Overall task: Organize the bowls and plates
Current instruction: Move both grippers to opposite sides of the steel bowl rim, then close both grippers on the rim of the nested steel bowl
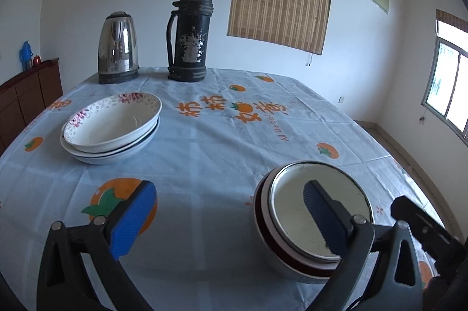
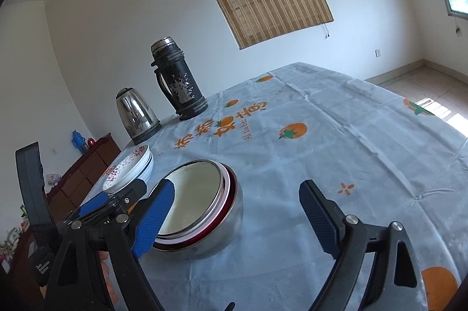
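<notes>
Two claws hang over a desk [image 1: 204,153] spread with a blue cloth printed with orange fruit. Left claw [image 1: 231,220] stands wide with nothing between its blue pads; its right pad shows in front of the steel bowls [image 1: 295,211], though contact cannot be told. Right claw [image 2: 237,217] is also spread wide and grips nothing, its left pad just beside the bowls' [image 2: 199,208] rim. These nested bowls sit near the desk's front edge. Farther back on the left, a stack of white plates [image 1: 112,124], the top one flowered, rests on the cloth. Behind them stand a steel kettle [image 1: 118,48] and a worn black flask [image 1: 190,33], side by side at the desk's far edge.
</notes>
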Available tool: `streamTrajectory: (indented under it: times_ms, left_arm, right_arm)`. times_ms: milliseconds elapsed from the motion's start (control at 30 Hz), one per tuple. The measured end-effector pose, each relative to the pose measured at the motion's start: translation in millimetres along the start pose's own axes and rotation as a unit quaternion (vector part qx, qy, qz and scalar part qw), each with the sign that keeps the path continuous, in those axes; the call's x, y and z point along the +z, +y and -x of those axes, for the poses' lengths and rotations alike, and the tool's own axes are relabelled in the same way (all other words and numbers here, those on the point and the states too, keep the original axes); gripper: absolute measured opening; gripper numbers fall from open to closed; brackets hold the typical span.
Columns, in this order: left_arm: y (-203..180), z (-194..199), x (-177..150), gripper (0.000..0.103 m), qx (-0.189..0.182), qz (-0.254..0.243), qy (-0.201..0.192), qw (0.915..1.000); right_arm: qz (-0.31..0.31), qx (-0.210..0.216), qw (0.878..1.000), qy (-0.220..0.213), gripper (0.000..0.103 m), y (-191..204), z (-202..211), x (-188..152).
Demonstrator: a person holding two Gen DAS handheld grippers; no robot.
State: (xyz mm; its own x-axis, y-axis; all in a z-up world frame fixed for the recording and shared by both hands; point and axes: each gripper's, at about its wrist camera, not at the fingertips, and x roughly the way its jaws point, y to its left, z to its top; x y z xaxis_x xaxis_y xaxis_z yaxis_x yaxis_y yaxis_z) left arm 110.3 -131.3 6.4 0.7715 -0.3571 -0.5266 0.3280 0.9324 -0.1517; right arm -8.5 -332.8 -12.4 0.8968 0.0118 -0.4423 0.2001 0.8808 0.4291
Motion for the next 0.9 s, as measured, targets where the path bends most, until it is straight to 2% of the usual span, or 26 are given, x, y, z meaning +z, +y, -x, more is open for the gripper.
streamTrajectory:
  times_ms: [100,200,433,567,667,700,767,900]
  left_arm:
    - [-5,-5,-2,0.102,0.007,-0.013,0.007,0.9999]
    - [-10,-12,-3,0.101,0.013,-0.027,0.024,0.9993]
    - [-4,-25,0,0.099,0.014,-0.002,0.051,0.9986]
    - [-5,-35,-3,0.083,0.002,0.004,0.08,0.9968]
    - [-5,-42,-4,0.081,-0.005,0.014,0.096,0.9953]
    - [-6,-43,-5,0.076,-0.004,0.013,0.098,0.995]
    - [-9,-45,-5,0.07,-0.008,0.011,0.104,0.9945]
    - [-11,-48,-6,0.062,-0.02,0.014,0.112,0.9934]
  right_arm:
    - [-0.006,0.013,0.999,0.034,0.089,2,-14,-3]
    - [-0.011,0.005,0.999,0.039,0.089,2,-20,-4]
    - [-0.051,0.019,0.998,0.043,0.085,-11,-30,-3]
    - [-0.069,0.044,0.995,0.06,0.081,-12,-41,-4]
    - [-0.068,0.038,0.995,0.067,0.08,-9,-48,-6]
    - [-0.067,0.032,0.995,0.068,0.079,-8,-49,-6]
    - [-0.068,0.01,0.995,0.074,0.066,-8,-53,-6]
    - [-0.096,0.008,0.991,0.094,0.059,-12,-64,-7]
